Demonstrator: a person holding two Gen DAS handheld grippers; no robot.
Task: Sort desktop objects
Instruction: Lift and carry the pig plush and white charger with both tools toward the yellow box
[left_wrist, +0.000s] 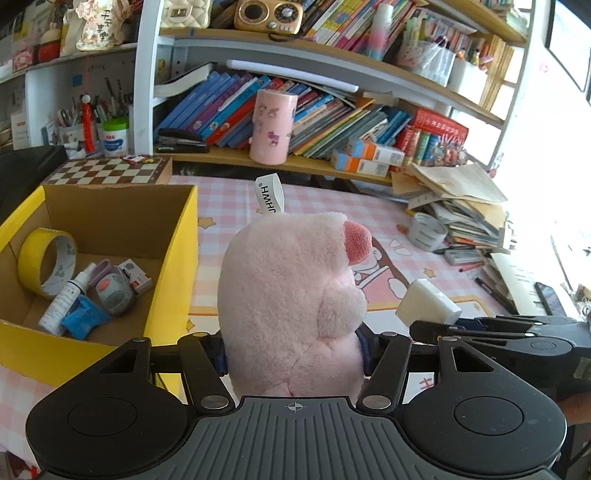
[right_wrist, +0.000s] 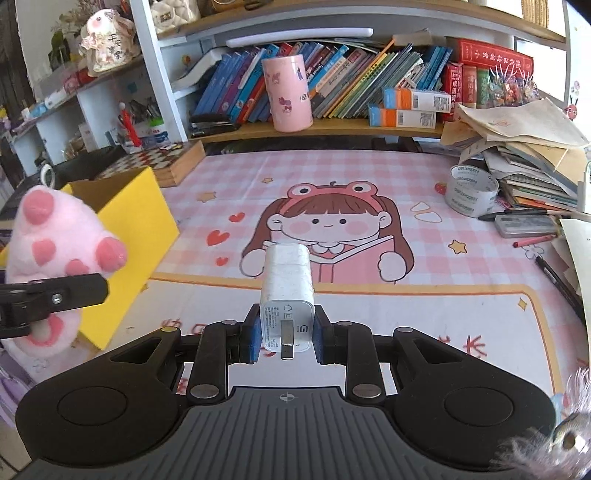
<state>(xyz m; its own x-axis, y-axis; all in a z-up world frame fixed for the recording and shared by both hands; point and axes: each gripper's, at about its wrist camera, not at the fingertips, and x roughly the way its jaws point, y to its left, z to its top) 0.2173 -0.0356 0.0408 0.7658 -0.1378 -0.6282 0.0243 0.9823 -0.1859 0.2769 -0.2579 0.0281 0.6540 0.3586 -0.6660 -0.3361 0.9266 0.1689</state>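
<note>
1. The left gripper (left_wrist: 293, 354) is clamped around the base of a fluffy pink plush pig toy (left_wrist: 291, 295), its blue pads pressed into the fur on both sides. The toy fills the centre of the left wrist view and stands upright off the desk.

2. The right gripper (right_wrist: 284, 338) has its jaws nearly together on a white rectangular plastic charger block (right_wrist: 286, 291), gripped near the plug end so the body sticks out forward, at lower centre of the right wrist view.

3. The open yellow cardboard box (left_wrist: 173, 266) sits at the left of the left wrist view, just beside the toy. It already holds a roll of yellow tape (left_wrist: 46, 266), a small white spray bottle (left_wrist: 64, 299) and other small items, so it is probably the sorting bin.

4. Both things appear to be held above the pink checked cartoon desk mat (right_wrist: 424, 258), likely ready for carrying to the box.

5. A roll of grey-white tape (right_wrist: 471, 190) lies at the right of the right wrist view, beside a pile of papers, not yet sorted.
</note>
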